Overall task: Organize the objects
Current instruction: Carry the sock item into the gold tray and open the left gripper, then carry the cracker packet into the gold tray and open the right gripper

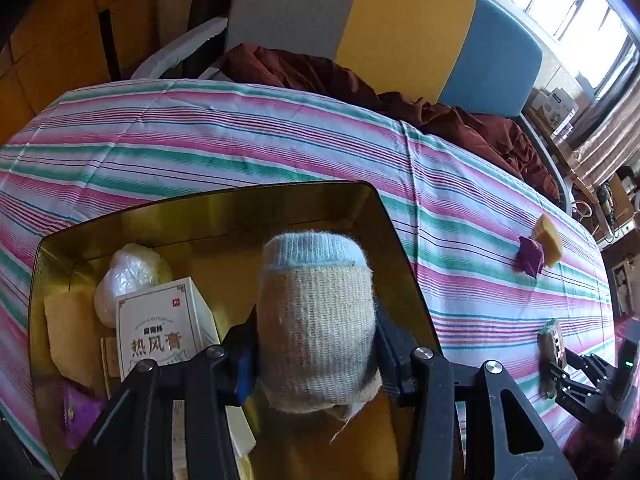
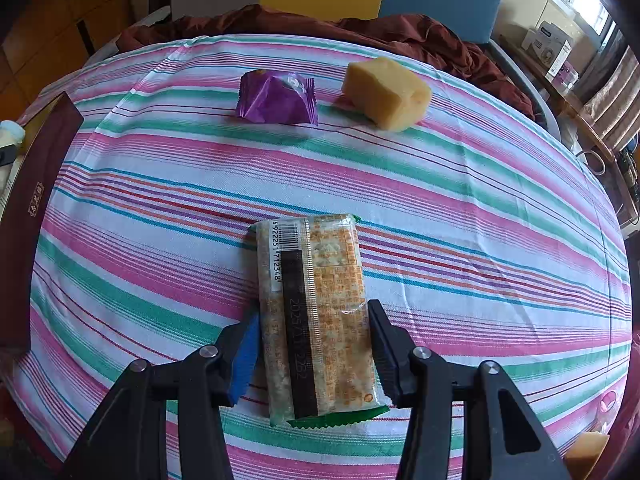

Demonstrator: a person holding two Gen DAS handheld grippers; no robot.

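Observation:
My left gripper (image 1: 316, 354) is shut on a rolled beige sock with a light blue cuff (image 1: 316, 312), held over the gold-lined box (image 1: 372, 216). The box holds a white medicine carton (image 1: 160, 332), a white plastic-wrapped lump (image 1: 128, 276), a yellow sponge (image 1: 70, 328) and a purple packet (image 1: 78, 412). My right gripper (image 2: 314, 346) has its fingers on both sides of a clear-wrapped cracker packet (image 2: 316, 312) lying on the striped cloth (image 2: 160, 184). Farther off lie a purple snack packet (image 2: 278, 98) and a yellow sponge block (image 2: 386, 94). The right gripper also shows in the left wrist view (image 1: 560, 376).
The dark red outer wall of the box (image 2: 36, 208) stands at the left in the right wrist view. Crumpled maroon fabric (image 1: 400, 96) lies along the table's far edge before grey, yellow and blue cushions (image 1: 404, 28). Another yellow sponge piece (image 2: 586, 454) sits at the lower right.

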